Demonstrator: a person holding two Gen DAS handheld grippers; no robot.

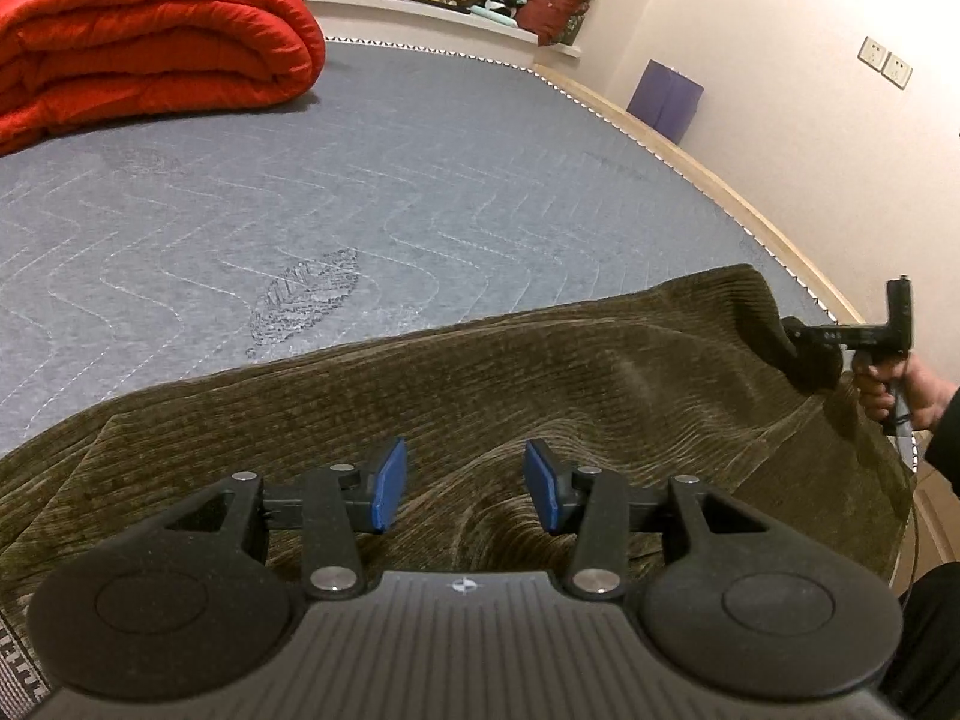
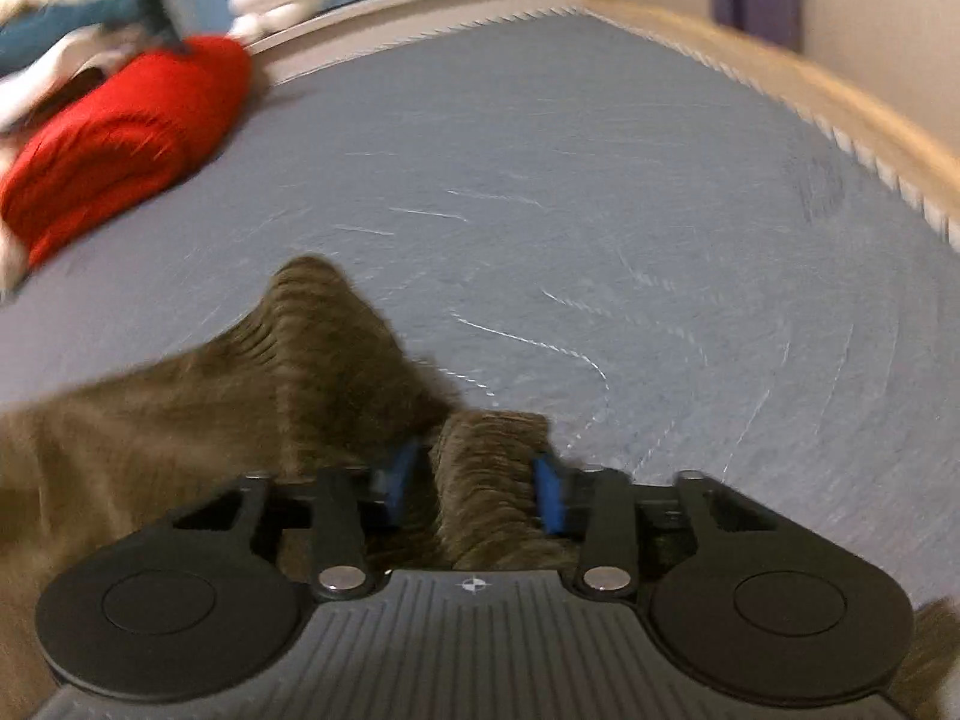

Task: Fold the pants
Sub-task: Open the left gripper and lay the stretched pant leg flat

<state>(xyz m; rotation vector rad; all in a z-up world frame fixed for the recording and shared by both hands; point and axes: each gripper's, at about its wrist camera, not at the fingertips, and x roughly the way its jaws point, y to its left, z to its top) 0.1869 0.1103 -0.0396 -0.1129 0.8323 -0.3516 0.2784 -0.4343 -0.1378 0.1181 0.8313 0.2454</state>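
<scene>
Your right gripper (image 2: 477, 480) had a bunched fold of the pants (image 2: 240, 396) between its blue pads (image 2: 549, 492), over the grey mattress (image 2: 600, 210); blur hid contact.

The left tongs (image 1: 465, 486) point forward and down, their blue pads (image 1: 390, 486) standing well apart with nothing pinched between them; the cloth lies beneath the gap, not in it. The right tongs (image 2: 480, 483) also tilt forward and down, near the bed's near edge, and a ridge of the pants (image 2: 486, 480) stands between their blue pads (image 2: 549, 495), which sit close against both sides of it. That view is smeared by motion blur. From the left wrist camera, the person's right hand (image 1: 906, 393) shows toward the bed's right edge, fingers wrapped round the black handle and trigger, a dark sleeve behind it.
</scene>
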